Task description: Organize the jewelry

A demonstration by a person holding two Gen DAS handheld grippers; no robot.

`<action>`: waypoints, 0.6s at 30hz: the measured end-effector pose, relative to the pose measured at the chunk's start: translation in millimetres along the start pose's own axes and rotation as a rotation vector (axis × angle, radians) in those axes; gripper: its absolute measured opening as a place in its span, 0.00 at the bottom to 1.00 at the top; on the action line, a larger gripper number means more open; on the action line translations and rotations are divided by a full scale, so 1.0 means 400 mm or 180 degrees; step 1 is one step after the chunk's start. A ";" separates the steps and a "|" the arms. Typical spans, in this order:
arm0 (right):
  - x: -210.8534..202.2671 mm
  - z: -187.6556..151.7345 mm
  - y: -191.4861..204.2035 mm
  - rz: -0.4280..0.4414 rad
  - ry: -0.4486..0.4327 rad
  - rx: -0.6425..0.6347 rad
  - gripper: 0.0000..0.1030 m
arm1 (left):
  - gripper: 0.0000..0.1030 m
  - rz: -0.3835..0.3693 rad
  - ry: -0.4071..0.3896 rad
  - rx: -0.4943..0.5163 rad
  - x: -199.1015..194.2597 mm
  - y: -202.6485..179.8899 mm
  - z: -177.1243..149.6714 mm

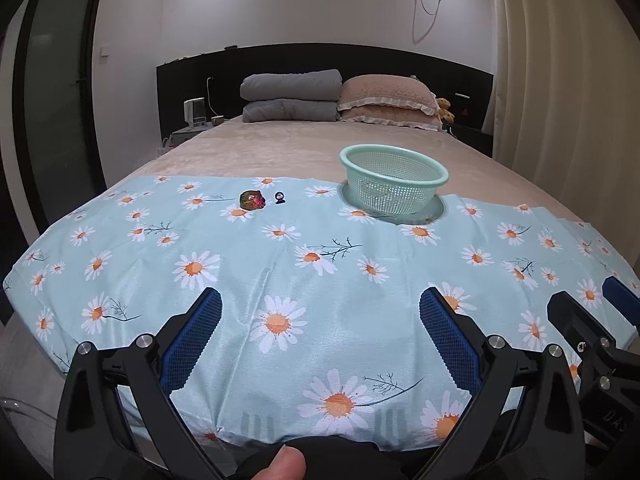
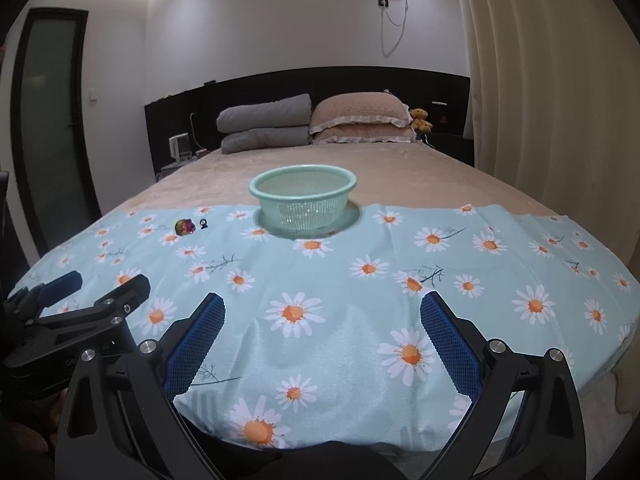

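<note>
A small multicoloured jewel piece (image 1: 252, 200) (image 2: 184, 226) lies on the daisy-print cloth (image 1: 320, 280) (image 2: 340, 300), with a tiny black ring-like piece (image 1: 280, 198) (image 2: 204, 223) just to its right. A mint green mesh basket (image 1: 394, 179) (image 2: 303, 202) stands at the cloth's far edge. My left gripper (image 1: 320, 312) (image 2: 104, 284) is open over the near part of the cloth, well short of the jewelry. My right gripper (image 2: 322, 312) (image 1: 592, 300) is also open and holds nothing, in line with the basket.
The cloth covers the foot of a beige bed (image 1: 280, 148). Grey folded blankets (image 1: 292, 96) and pink pillows (image 1: 386, 98) are stacked at the dark headboard. Curtains (image 2: 540, 80) hang on the right, a dark door (image 2: 52, 120) on the left.
</note>
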State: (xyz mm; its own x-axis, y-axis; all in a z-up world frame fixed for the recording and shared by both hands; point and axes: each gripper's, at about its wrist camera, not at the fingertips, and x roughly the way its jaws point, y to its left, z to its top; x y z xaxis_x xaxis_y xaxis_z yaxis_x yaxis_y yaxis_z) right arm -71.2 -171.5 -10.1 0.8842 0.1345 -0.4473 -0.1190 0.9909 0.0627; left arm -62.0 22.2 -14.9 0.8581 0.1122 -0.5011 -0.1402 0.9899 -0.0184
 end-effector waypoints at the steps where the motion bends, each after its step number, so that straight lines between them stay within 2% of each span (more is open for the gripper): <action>1: 0.001 -0.001 0.000 -0.0042 0.0006 0.0004 0.92 | 0.94 -0.0047 0.0023 0.0018 0.000 -0.002 -0.002; 4: -0.002 -0.005 -0.005 -0.0043 0.0018 0.0011 0.92 | 0.94 -0.0078 0.0080 0.0027 0.000 -0.004 -0.010; 8: -0.027 -0.009 -0.015 -0.0123 -0.0134 0.0056 0.92 | 0.94 -0.0058 0.0183 0.0003 0.002 0.005 -0.025; 12: -0.016 -0.019 -0.016 -0.0096 0.0022 0.0012 0.92 | 0.94 -0.0132 0.0273 -0.0025 0.001 0.014 -0.042; 18: -0.025 -0.036 -0.027 -0.0108 0.0075 0.0084 0.92 | 0.94 -0.0228 0.0319 -0.0077 -0.014 0.027 -0.065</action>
State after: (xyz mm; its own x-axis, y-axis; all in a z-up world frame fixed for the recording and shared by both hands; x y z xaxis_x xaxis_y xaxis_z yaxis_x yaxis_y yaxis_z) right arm -85.1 -183.7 -19.2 0.8767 0.1010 -0.4704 -0.0769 0.9946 0.0704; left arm -81.2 29.9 -34.7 0.8128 0.0308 -0.5817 -0.0933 0.9926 -0.0777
